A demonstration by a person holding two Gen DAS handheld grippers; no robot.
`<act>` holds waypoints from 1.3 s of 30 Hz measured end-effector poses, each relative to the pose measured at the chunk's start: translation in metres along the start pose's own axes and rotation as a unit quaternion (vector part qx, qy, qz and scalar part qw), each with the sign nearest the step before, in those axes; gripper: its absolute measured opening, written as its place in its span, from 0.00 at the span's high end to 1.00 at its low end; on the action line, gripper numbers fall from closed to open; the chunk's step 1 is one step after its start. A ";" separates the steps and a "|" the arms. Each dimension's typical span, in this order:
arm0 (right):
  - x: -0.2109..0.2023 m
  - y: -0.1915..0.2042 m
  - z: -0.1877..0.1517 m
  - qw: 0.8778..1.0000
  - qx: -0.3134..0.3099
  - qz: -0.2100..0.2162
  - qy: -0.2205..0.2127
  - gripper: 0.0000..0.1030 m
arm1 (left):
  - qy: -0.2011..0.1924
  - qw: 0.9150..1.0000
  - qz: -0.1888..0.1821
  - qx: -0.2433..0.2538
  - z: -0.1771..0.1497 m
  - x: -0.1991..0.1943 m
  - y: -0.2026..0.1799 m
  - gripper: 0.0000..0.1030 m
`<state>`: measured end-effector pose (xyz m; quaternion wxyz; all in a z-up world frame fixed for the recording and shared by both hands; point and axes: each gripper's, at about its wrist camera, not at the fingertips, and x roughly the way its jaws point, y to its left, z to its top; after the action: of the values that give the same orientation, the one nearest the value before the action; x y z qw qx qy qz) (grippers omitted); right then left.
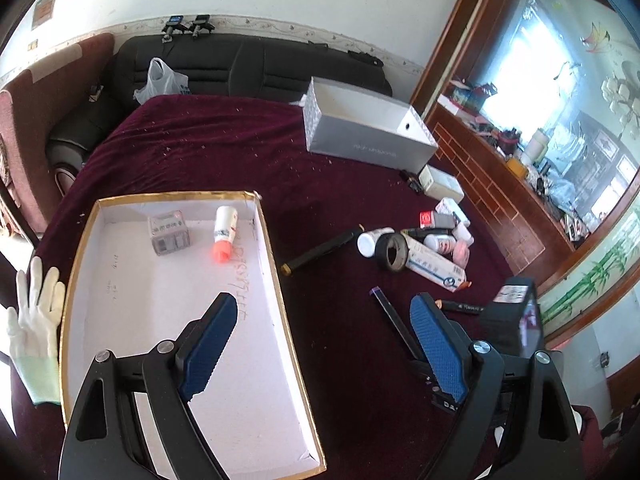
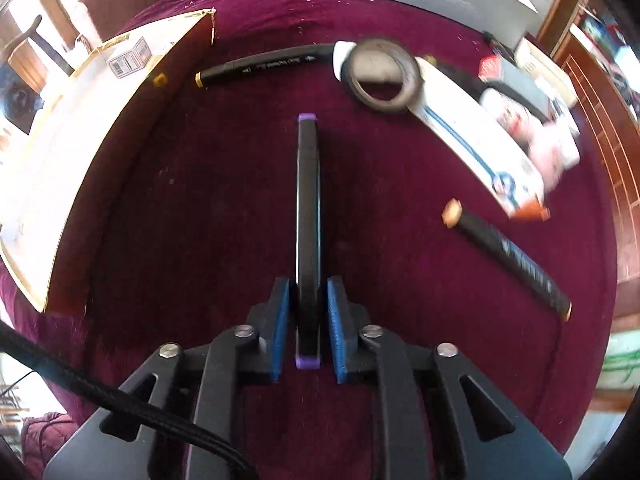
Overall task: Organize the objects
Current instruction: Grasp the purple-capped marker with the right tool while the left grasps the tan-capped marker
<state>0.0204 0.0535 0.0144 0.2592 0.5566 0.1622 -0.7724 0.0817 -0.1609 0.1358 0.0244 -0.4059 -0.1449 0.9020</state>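
Gripping a slim black marker (image 2: 308, 216) with purple ends — right tool (image 2: 308, 300); left tool (image 1: 324, 344) released.

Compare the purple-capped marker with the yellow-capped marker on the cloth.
The purple-capped marker sits between the right gripper pads, which look closed on it; the yellow-capped marker lies free. The purple-capped one runs straight out from the gripper; the yellow-capped one lies crosswise, beside the gold-edged box. Both have black barrels.

Nothing legible: print on the grey box (image 1: 372, 148) and markers (image 2: 256, 69) is blurred
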 end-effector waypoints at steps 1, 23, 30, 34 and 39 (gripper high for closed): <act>-0.001 -0.003 -0.004 1.000 0.005 0.007 -0.006 0.71 | 0.008 1.000 0.005 0.010 0.001 0.009 -0.004 0.18; 0.000 -0.066 0.007 0.989 0.092 0.082 -0.076 0.88 | 0.153 0.962 0.111 0.198 0.032 0.216 -0.055 0.19; -0.001 -0.076 0.003 0.983 0.120 0.111 -0.083 0.88 | 0.180 0.969 0.078 0.150 0.023 0.211 -0.060 0.86; -0.001 -0.076 0.002 0.982 0.125 0.112 -0.086 0.88 | 0.175 0.976 0.070 0.109 0.014 0.200 -0.053 0.86; -0.003 -0.071 0.006 0.984 0.124 0.096 -0.082 0.85 | 0.151 0.978 0.100 0.106 0.017 0.205 -0.061 0.81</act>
<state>-0.0246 0.1089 0.0166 0.2740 0.5323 -0.0110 -0.8009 -0.0723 -0.0730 0.0149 -0.0014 -0.5450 -0.0013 0.8384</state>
